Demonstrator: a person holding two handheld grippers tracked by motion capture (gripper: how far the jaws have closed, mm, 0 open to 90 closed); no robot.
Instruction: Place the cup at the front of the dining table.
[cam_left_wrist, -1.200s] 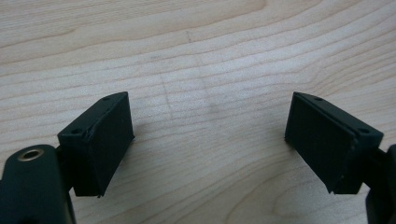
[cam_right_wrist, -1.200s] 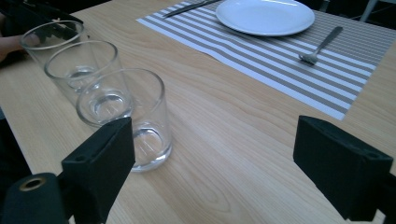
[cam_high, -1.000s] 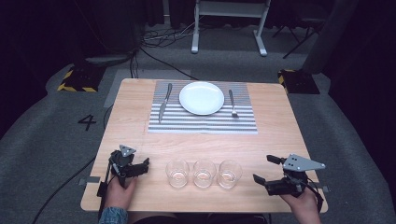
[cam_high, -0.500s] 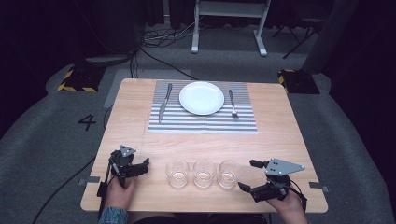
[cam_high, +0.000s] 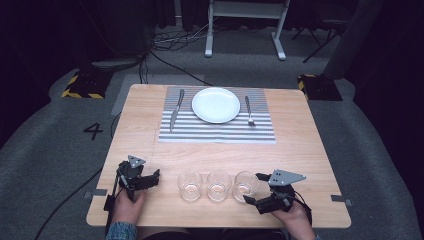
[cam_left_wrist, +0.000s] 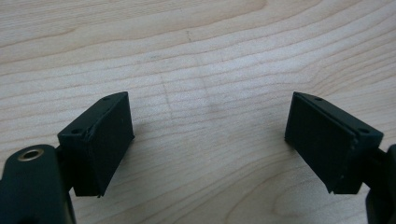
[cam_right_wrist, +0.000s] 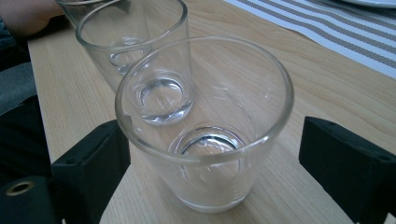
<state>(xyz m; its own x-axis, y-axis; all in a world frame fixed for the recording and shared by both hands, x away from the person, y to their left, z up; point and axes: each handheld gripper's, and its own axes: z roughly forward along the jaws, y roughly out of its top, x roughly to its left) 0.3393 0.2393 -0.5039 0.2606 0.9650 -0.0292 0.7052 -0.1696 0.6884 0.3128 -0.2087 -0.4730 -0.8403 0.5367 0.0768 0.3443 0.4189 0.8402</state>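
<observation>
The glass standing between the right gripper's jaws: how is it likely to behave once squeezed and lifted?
The glass is clear and smooth-walled, so it may slip against the flat black pads of the right gripper unless squeezed firmly. It looks rigid and breakable. It tapers toward a thick base, so it probably stands steady, though a sideways nudge could knock it into the middle glass beside it.

Clear glasses (cam_high: 245, 186) on a pale wood-grain tabletop (cam_high: 300, 150), a grey-and-white striped placemat (cam_high: 215, 131), white plate (cam_high: 216, 105)
</observation>
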